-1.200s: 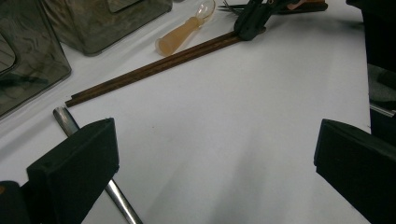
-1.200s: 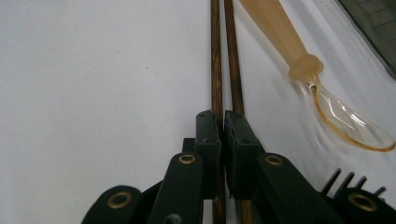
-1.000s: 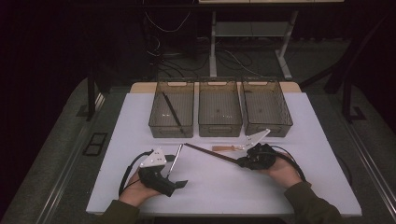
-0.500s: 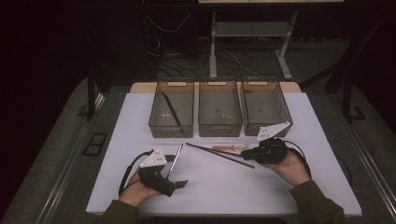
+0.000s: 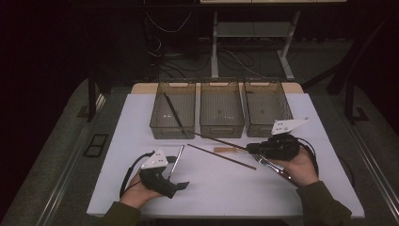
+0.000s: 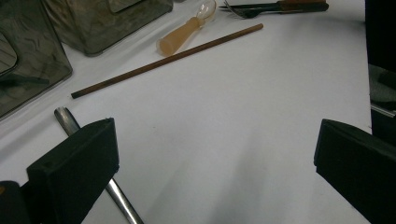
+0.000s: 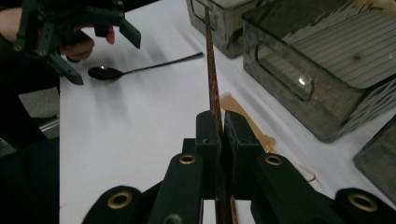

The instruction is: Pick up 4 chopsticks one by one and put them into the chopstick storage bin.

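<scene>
My right gripper (image 5: 252, 148) (image 7: 221, 125) is shut on a dark wooden chopstick (image 5: 216, 140) (image 7: 213, 79), which points left toward the front of the bins. A second chopstick (image 5: 222, 157) (image 6: 163, 61) lies flat on the white table (image 5: 216, 193) just in front of it. A third chopstick (image 5: 172, 112) leans inside the left bin (image 5: 173, 109). My left gripper (image 5: 177, 178) (image 6: 215, 154) rests open near the front left, nothing between its jaws, beside a metal spoon (image 5: 176, 158) (image 6: 70, 124) (image 7: 140, 68).
Middle bin (image 5: 221, 108) and right bin (image 5: 266, 107) stand in a row with the left one at the table's back. A tan-handled spoon (image 5: 226, 149) (image 6: 184, 32) (image 7: 243, 116) lies mid-table. A fork (image 5: 270, 165) (image 6: 271, 6) lies by the right hand.
The right gripper has moved right and toward the bins with one chopstick held in it; the other chopstick stays on the table. The left gripper has not moved.
</scene>
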